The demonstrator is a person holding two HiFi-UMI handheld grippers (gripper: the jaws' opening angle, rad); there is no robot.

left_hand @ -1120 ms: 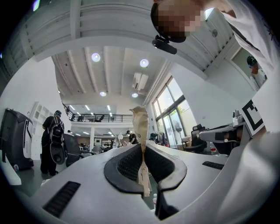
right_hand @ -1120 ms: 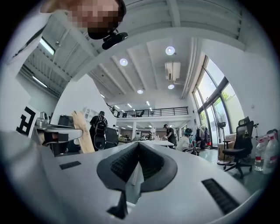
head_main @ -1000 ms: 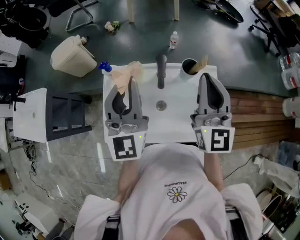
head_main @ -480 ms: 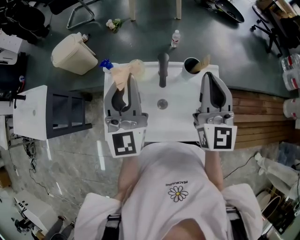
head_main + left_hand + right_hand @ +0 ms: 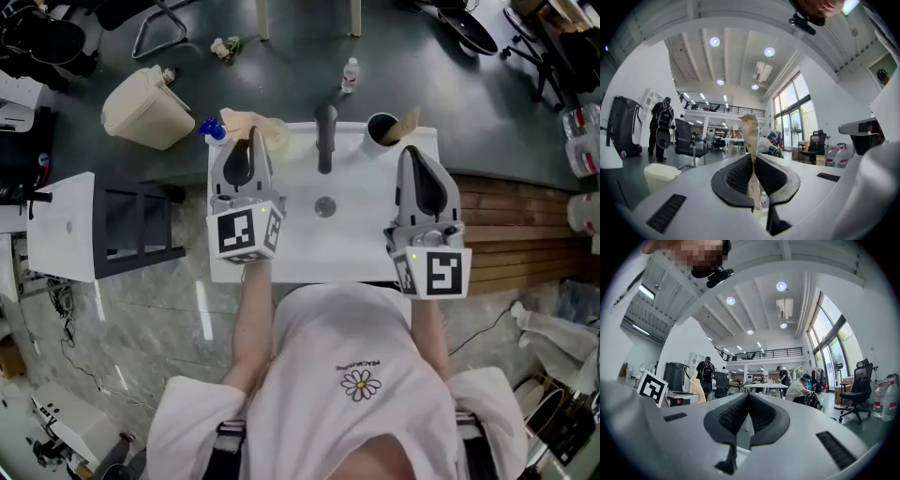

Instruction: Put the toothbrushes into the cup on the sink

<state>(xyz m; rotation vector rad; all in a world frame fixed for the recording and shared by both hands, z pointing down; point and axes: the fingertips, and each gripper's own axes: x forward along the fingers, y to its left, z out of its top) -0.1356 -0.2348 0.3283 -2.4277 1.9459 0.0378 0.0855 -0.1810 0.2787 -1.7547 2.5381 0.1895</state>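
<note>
A white sink (image 5: pixel 361 239) lies below me in the head view. The dark cup (image 5: pixel 378 129) stands at its back right corner with a tan paper-wrapped toothbrush (image 5: pixel 409 125) sticking out of it. My left gripper (image 5: pixel 246 148) is raised over the sink's left side, tilted upward. It is shut on another tan wrapped toothbrush (image 5: pixel 259 126), which in the left gripper view (image 5: pixel 753 161) stands up between the jaws (image 5: pixel 750 136). My right gripper (image 5: pixel 413 157) hovers over the sink's right side, just in front of the cup. Its jaws are shut and hold nothing (image 5: pixel 748 397).
A dark faucet (image 5: pixel 324 136) and the drain (image 5: pixel 324 207) sit mid-sink. A blue-capped bottle (image 5: pixel 212 129) stands at the back left corner. A beige bin (image 5: pixel 148 105) and a dark rack (image 5: pixel 139 225) are on the left, wooden slats (image 5: pixel 525 239) on the right.
My left gripper has moved away from me toward the sink's back left and tipped upward, carrying the wrapped toothbrush. The right gripper has hardly moved.
</note>
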